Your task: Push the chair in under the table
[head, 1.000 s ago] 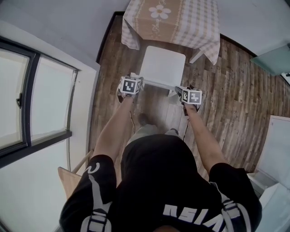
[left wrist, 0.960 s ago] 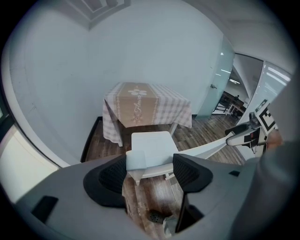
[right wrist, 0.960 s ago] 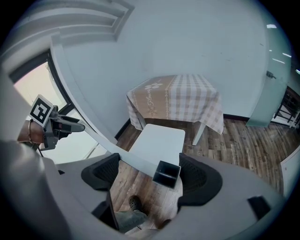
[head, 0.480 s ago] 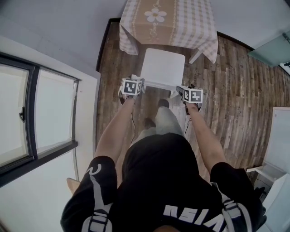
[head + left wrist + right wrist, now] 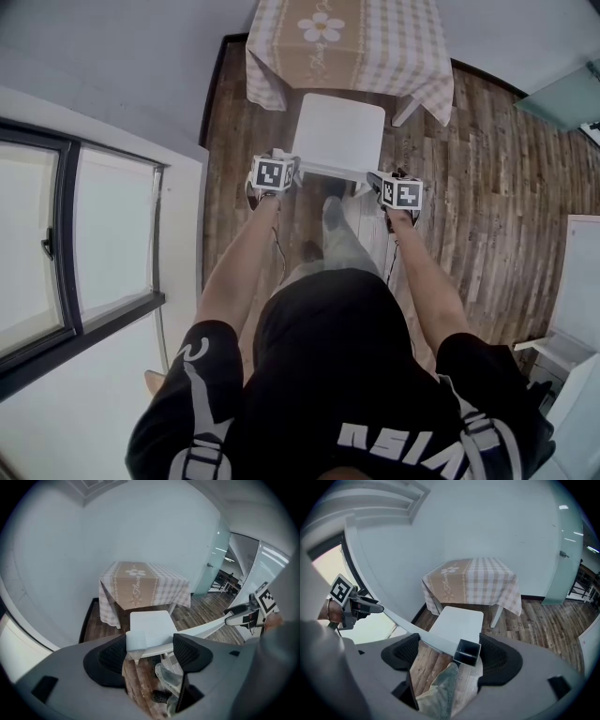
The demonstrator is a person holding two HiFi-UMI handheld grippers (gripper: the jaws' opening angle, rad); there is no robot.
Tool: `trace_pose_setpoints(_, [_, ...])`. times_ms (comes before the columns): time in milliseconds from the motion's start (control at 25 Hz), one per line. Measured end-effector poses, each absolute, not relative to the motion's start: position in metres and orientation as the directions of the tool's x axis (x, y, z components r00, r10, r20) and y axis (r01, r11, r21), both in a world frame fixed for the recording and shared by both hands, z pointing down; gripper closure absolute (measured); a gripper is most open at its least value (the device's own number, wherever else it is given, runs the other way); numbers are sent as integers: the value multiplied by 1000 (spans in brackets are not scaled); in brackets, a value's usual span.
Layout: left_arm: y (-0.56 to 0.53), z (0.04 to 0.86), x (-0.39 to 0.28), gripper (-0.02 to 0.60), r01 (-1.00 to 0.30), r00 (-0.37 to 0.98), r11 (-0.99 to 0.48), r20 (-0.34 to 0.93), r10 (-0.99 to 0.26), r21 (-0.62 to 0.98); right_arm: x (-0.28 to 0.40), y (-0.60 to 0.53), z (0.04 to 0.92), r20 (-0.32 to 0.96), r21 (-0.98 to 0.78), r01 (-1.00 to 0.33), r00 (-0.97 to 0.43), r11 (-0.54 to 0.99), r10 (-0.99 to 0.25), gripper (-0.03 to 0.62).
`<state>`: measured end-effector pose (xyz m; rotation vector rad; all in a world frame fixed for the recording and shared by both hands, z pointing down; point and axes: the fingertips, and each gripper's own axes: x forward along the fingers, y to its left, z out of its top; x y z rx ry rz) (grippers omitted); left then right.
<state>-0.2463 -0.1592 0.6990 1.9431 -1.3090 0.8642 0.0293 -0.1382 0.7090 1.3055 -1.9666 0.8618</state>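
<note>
Chair (image 5: 337, 136) looks like smooth white plastic or paint, can't tell which, matt with a faint sheen; the tablecloth (image 5: 347, 42) is woven fabric, checked with a plain beige strip, hanging in soft folds; the floor (image 5: 487, 178) is grainy, weathered-looking wood plank, low gloss. Left gripper (image 5: 150, 651) and right gripper (image 5: 450, 656) have matt grey plastic bodies; their black pads (image 5: 112, 656) have a fine ribbed, rubbery-looking texture; the trouser leg (image 5: 440, 695) is faded cloth.
</note>
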Motion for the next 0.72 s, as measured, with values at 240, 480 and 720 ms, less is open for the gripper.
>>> trace_pose_setpoints(240, [-168, 702, -245, 262, -940, 299, -307, 797, -525, 151, 30, -148, 711, 780, -186, -935, -328, 303, -533, 178])
trace_pose_setpoints(480, [-180, 701, -245, 262, -936, 311, -314, 793, -524, 160, 27, -160, 713, 779, -198, -932, -338, 304, -529, 178])
trace_pose_setpoints(720, [-196, 700, -245, 262, -935, 315, -312, 793, -521, 166, 28, -175, 716, 780, -195, -931, -338, 309, -527, 178])
